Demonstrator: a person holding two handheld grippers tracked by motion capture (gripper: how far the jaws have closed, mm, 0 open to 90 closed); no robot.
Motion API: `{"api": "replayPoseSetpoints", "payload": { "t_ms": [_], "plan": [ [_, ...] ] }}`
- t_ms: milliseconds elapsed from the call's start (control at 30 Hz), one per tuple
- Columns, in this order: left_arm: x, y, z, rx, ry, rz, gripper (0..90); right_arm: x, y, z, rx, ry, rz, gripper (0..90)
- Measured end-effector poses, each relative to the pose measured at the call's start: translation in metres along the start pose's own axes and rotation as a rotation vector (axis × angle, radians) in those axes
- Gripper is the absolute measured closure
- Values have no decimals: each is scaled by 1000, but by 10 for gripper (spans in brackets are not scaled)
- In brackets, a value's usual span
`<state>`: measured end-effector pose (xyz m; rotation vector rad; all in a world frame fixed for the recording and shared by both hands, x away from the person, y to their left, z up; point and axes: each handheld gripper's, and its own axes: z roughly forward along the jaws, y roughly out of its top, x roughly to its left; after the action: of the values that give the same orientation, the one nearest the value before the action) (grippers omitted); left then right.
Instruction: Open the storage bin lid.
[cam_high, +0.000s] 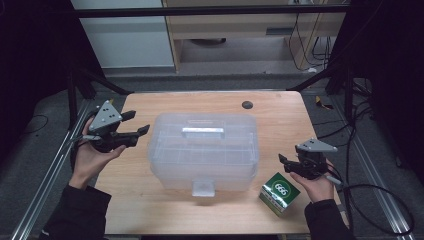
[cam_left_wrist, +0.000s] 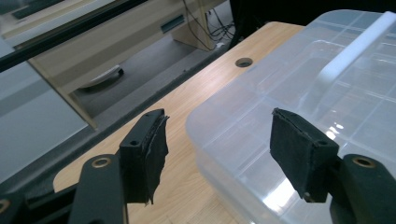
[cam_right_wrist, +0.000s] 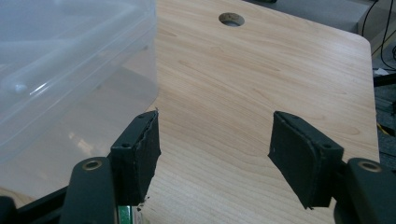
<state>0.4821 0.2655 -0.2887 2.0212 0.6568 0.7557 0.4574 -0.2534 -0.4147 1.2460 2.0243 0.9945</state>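
A clear plastic storage box (cam_high: 202, 150) with a lid, a white handle (cam_high: 202, 132) and a front latch (cam_high: 203, 188) stands in the middle of the wooden table (cam_high: 280, 115). My left gripper (cam_high: 140, 122) hovers at the box's left side, open, its jaws pointing at the lid corner with nothing between them. In the left gripper view the jaws (cam_left_wrist: 219, 140) frame that corner of the box (cam_left_wrist: 303, 93). My right gripper (cam_high: 284, 164) stands open to the right of the box, over bare wood (cam_right_wrist: 215, 144). A small green and white carton (cam_high: 279, 192) sits just below it.
A round cable hole (cam_high: 247, 104) lies in the table's far side. Metal frame rails run along both sides of the table, with cables on the floor at the right. A cabinet stands beyond the far edge.
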Motion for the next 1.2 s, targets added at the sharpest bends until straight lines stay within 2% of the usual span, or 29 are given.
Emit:
{"api": "replayPoseSetpoints", "payload": {
  "t_ms": [167,333,500,700,1200],
  "plan": [
    [-7,9,7,21,-23,65,360,1,0,1,2,2,-4,337],
    [-11,14,10,37,-45,106,366,-1,0,-1,-4,2,0,336],
    [-17,22,13,69,-69,173,370,-1,0,-1,-1,2,3,337],
    [-25,31,19,82,-100,240,382,0,0,0,5,5,-4,337],
    [-45,41,31,116,-152,333,418,1,0,1,16,16,2,357]
  ]
}}
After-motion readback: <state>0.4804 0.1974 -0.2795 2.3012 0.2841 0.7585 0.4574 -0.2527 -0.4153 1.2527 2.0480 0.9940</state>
